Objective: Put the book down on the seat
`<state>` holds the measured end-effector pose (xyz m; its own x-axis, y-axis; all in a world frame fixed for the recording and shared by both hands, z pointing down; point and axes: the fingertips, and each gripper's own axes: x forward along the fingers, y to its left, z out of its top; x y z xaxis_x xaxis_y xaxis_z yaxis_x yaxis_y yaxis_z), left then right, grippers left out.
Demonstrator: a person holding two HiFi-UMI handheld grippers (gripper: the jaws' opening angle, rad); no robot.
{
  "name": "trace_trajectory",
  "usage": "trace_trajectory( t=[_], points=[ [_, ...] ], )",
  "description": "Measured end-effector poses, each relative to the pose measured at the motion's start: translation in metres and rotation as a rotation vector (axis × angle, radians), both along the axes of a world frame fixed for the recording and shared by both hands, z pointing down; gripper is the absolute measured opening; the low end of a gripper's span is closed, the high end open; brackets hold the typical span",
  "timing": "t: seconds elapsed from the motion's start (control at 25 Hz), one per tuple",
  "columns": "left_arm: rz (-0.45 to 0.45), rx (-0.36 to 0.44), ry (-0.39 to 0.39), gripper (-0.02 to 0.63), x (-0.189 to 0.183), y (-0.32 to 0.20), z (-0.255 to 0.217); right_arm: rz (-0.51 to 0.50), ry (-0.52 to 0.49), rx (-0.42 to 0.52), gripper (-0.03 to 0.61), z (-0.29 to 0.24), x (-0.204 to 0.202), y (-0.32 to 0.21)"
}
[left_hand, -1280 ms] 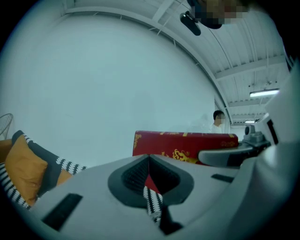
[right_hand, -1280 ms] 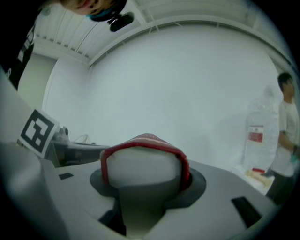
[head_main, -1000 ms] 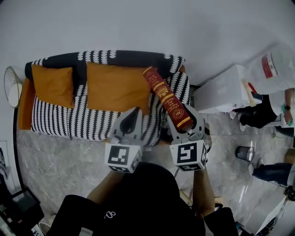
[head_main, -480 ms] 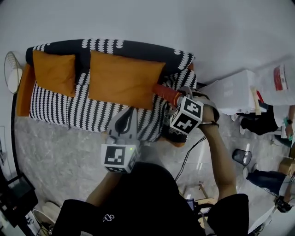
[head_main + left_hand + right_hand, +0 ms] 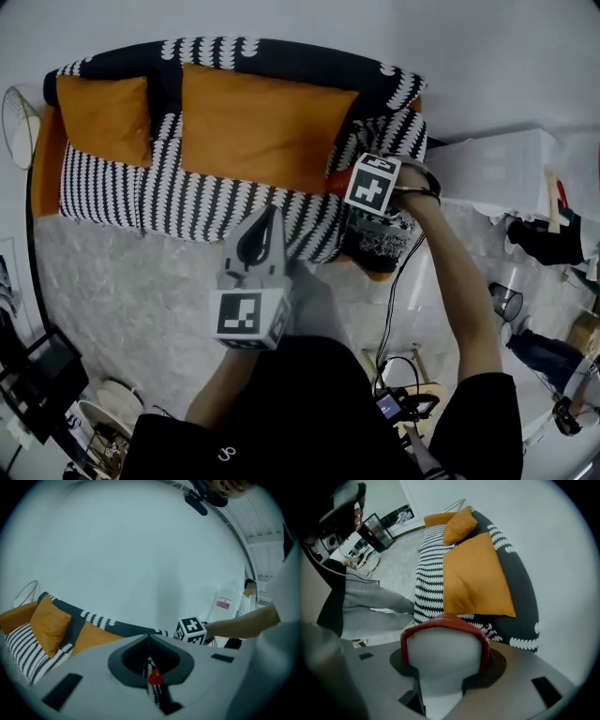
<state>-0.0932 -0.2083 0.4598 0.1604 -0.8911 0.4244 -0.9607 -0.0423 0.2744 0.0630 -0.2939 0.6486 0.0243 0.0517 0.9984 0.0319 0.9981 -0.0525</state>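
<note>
The right claw (image 5: 440, 680) is clamped on the red book (image 5: 443, 641). Its own view shows the book end-on, with the red cover wrapped round the pale page block between the jaws. A second ago this claw held the book up at a slant over the sofa, cover showing in the head view. It has since swung low and turned to point down at the right end of the striped seat (image 5: 234, 202), just beside the large orange cushion (image 5: 262, 122). The marker cube now covers nearly all of the book from above. The left claw (image 5: 268, 217) has sunk a little over the seat's front edge, its jaws together on nothing.

The book looks nearly delivered, but no view shows whether it touches the fabric yet. The grip has not let go, so lowering the book onto the seat and releasing it are likely what is left.
</note>
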Motion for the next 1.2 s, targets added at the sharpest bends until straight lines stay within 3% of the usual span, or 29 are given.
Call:
trace_trajectory(
  t=[0.44, 0.64, 0.8, 0.96, 1.2],
  points=[
    [-0.023, -0.127, -0.017, 0.012, -0.015, 0.017, 0.053, -0.179, 0.089, -0.270, 0.230, 0.090, -0.020, -0.017],
    [-0.027, -0.169, -0.025, 0.012, -0.031, 0.025, 0.078, -0.155, 0.144, -0.331, 0.232, 0.129, -0.026, -0.037],
    [-0.027, -0.192, -0.037, 0.012, -0.045, 0.025, 0.098, -0.092, 0.141, -0.335, 0.239, 0.156, -0.029, -0.076],
    [-0.025, -0.251, -0.040, 0.012, -0.042, 0.036, 0.120, -0.035, 0.099, -0.330, 0.293, 0.183, -0.016, -0.102],
    [0.009, -0.278, -0.047, 0.012, -0.038, 0.033, 0.138, 0.063, 0.021, -0.239, 0.369, 0.205, -0.013, -0.141]
  ],
)
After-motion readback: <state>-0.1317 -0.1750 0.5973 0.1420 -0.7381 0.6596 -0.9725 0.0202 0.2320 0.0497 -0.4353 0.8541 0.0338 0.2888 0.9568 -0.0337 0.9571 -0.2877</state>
